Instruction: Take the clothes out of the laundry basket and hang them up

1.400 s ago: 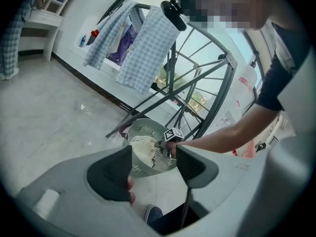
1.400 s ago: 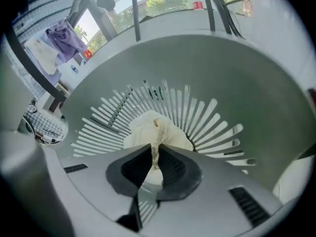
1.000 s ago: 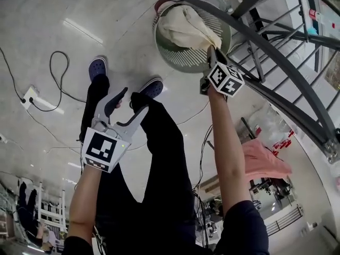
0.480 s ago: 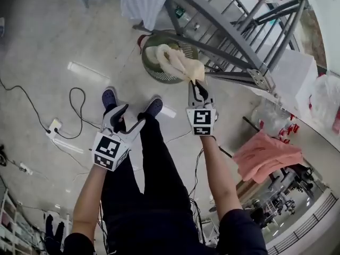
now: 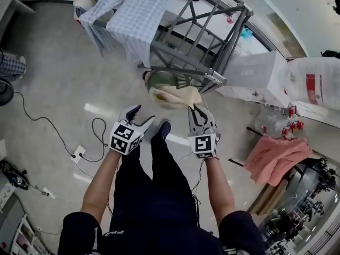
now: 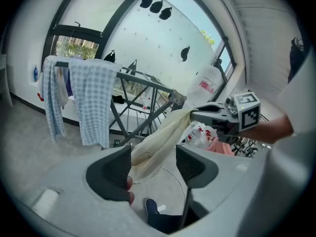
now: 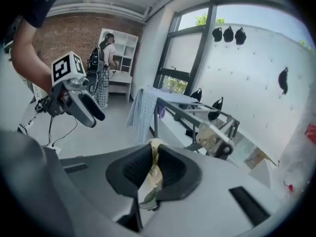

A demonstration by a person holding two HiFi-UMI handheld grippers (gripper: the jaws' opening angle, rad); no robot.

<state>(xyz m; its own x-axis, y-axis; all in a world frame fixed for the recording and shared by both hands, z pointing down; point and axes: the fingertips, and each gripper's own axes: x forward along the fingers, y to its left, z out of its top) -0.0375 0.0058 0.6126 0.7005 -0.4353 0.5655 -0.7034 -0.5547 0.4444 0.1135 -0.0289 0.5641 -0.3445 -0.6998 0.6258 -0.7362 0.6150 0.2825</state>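
Observation:
A cream cloth hangs from my right gripper, which is shut on its top edge, above the green laundry basket. In the right gripper view the cream cloth is pinched between the two dark pads. My left gripper stands open to the left of the cloth, with nothing pressed between its pads. From the left gripper view the cloth drapes down from the right gripper in front of the open jaws. The grey drying rack stands behind the basket.
A blue checked cloth hangs over the rack's left end. A pink cloth lies at the right, white bags beyond it. Cables and a power strip lie on the floor at left. A person stands far back.
Both grippers have risen. The right one has lifted the cream cloth up out of the basket. The rack and the checked cloth have come into view.

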